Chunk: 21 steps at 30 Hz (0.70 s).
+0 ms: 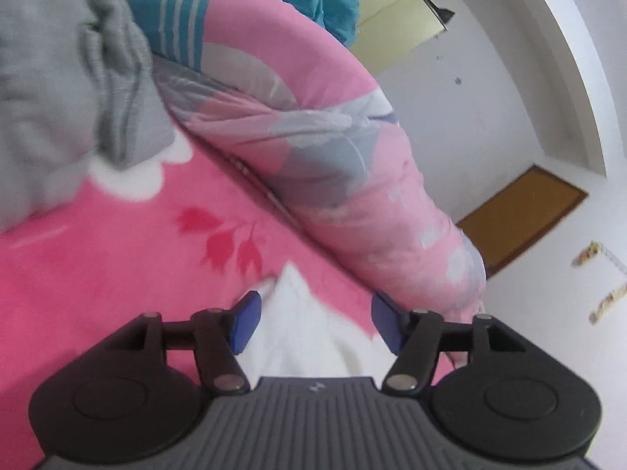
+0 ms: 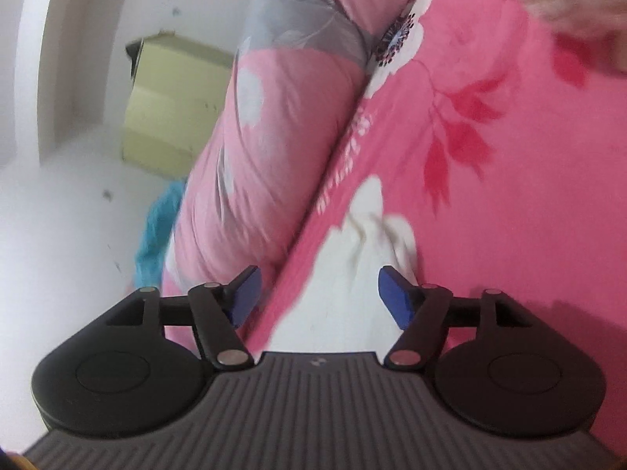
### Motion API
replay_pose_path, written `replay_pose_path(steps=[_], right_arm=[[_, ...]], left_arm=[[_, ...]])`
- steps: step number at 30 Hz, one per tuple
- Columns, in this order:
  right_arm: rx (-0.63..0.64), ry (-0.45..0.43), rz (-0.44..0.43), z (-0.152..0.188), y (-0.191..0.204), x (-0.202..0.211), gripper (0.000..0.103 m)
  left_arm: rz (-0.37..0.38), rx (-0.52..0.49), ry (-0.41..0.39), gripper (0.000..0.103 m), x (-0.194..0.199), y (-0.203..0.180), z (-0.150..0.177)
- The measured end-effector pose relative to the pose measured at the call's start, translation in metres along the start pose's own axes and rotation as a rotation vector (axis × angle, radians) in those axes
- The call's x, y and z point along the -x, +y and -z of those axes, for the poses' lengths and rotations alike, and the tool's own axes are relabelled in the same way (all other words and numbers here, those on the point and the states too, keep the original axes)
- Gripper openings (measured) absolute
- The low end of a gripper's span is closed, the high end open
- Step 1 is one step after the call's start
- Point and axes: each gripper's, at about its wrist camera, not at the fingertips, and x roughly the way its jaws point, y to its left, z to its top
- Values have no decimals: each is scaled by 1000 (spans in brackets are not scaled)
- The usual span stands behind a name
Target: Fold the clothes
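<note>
Your left claw (image 1: pixel 315 323) sits at the bottom centre of its frame with the blue pads (image 1: pixel 246 323) spread wide and nothing between them; they hang over a white flower print on the pink bedspread (image 1: pixel 117 274). Up and to the left of that claw, in the upper left of the frame, lies the grey garment (image 1: pixel 66 90), crumpled in a heap on the bedspread and well apart from the pads. A rolled pink quilt (image 1: pixel 313 125) with grey patches runs diagonally from the top centre toward the right, with a teal blanket (image 1: pixel 250 8) above it.

Your right claw (image 2: pixel 317 297) is likewise spread, gripping nothing, its pads over another white flower on the same bedspread. The rolled quilt crosses the middle of that frame from the top down to the left pad. In the upper right corner a pale, blurred shape (image 2: pixel 580 8) shows; it may be cloth, but you cannot tell from this view.
</note>
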Motion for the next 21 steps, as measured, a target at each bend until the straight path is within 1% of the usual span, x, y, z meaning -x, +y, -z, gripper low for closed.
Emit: replay_pose_path(steps=[2, 5, 6, 8, 11, 12, 13, 15, 19, 20, 21], right_arm=[[17, 29, 37, 19, 0, 20, 68], [49, 65, 96, 46, -3, 44, 68], [60, 77, 115, 55, -5, 52, 69], [16, 93, 133, 71, -15, 63, 69], [-59, 130, 106, 95, -25, 69, 69], [-75, 145, 99, 103, -27, 68, 69], [-80, 143, 97, 104, -29, 65, 69], [-84, 127, 95, 101, -30, 57, 69], [-92, 95, 91, 95, -33, 40, 68], [-94, 87, 91, 94, -34, 36, 68], [-96, 79, 90, 93, -35, 31, 68]], left_arm=[[0, -10, 32, 66, 24, -1, 20], [-3, -25, 72, 67, 47, 6, 49], [-4, -10, 85, 67, 52, 10, 58], [18, 41, 108, 67, 58, 19, 76], [49, 112, 134, 67, 59, 31, 101], [53, 126, 135, 67, 57, 34, 106], [52, 129, 123, 66, 52, 36, 106], [49, 133, 99, 61, 43, 39, 107], [44, 143, 52, 60, 24, 46, 108], [43, 145, 41, 59, 19, 48, 109], [42, 147, 29, 54, 15, 49, 109]])
